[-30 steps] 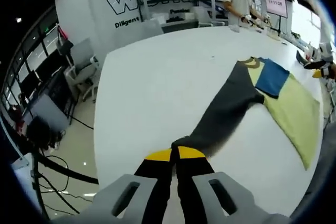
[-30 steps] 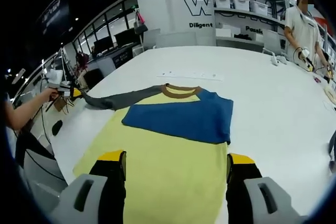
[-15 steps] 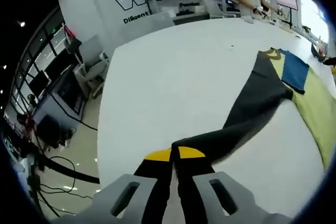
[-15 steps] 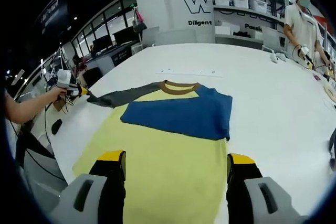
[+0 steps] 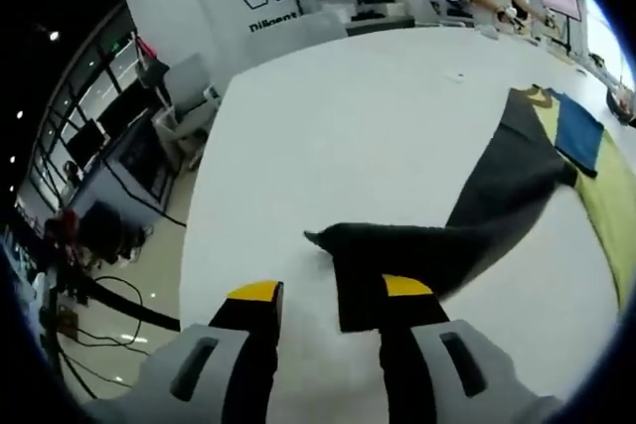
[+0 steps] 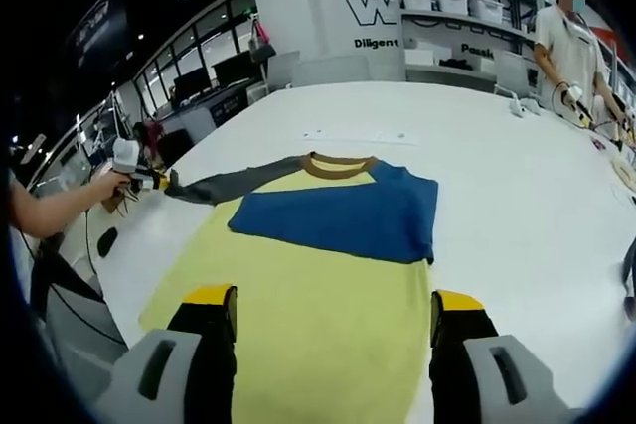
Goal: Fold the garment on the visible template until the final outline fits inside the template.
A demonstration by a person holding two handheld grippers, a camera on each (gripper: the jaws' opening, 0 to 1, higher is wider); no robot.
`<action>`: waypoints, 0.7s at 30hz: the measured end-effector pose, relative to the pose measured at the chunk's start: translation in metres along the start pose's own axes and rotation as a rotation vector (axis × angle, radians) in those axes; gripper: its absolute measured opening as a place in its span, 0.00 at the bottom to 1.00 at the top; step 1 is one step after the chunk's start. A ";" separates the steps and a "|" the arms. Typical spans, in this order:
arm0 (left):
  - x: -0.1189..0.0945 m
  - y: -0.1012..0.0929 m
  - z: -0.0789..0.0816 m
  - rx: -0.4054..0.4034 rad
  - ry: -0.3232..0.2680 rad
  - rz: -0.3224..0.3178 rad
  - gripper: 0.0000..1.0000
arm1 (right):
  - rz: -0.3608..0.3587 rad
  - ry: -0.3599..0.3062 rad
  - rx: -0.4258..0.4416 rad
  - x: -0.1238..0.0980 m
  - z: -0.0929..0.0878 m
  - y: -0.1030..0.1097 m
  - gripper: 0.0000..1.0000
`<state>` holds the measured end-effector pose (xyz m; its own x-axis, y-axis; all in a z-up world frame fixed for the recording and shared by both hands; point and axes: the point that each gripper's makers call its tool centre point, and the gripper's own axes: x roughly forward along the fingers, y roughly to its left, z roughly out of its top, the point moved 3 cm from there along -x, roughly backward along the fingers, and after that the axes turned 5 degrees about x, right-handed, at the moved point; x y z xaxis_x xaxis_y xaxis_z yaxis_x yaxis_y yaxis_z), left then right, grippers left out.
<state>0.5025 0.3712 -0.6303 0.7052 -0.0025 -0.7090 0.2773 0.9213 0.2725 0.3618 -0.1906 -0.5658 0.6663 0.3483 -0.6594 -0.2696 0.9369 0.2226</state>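
Your garment [image 6: 318,275] lies flat on the white table [image 6: 497,176], a yellow shirt with a brown collar [image 6: 339,165] at its far end. Its blue sleeve [image 6: 348,217] is folded across the chest; its dark grey sleeve [image 5: 497,196] runs straight out sideways toward the table's edge. No template outline can be made out on the table.

In the left gripper view, your left gripper [image 5: 328,300] has its 2 jaws spread apart, gripping nothing. The cuff end of the grey sleeve lies crumpled on the table between and just beyond the jaw tips. That cuff sits near the table's edge, with floor, cables [image 5: 109,295] and office chairs [image 5: 189,106] below and beyond it.

In the right gripper view, your right gripper [image 6: 333,310] has its jaws wide apart over the yellow hem, holding nothing. A hand [image 6: 104,189] with the other gripper sits at the grey sleeve's tip. Bare table stretches wide on the blue-sleeve side and past the collar, where a thin pale strip [image 6: 353,134] lies. Small items [image 6: 527,111] sit at the far edge, well apart from the garment, and a person [image 6: 568,42] stands there before shelves of bins [image 6: 447,7].
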 end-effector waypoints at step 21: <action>-0.015 -0.027 -0.021 -0.159 0.014 -0.140 0.18 | 0.043 -0.001 -0.027 -0.014 0.002 0.016 0.87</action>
<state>0.4709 0.3546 -0.6404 0.6576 -0.1309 -0.7419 0.2646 0.9622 0.0649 0.3493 -0.1801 -0.5510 0.6543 0.3883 -0.6490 -0.3164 0.9200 0.2315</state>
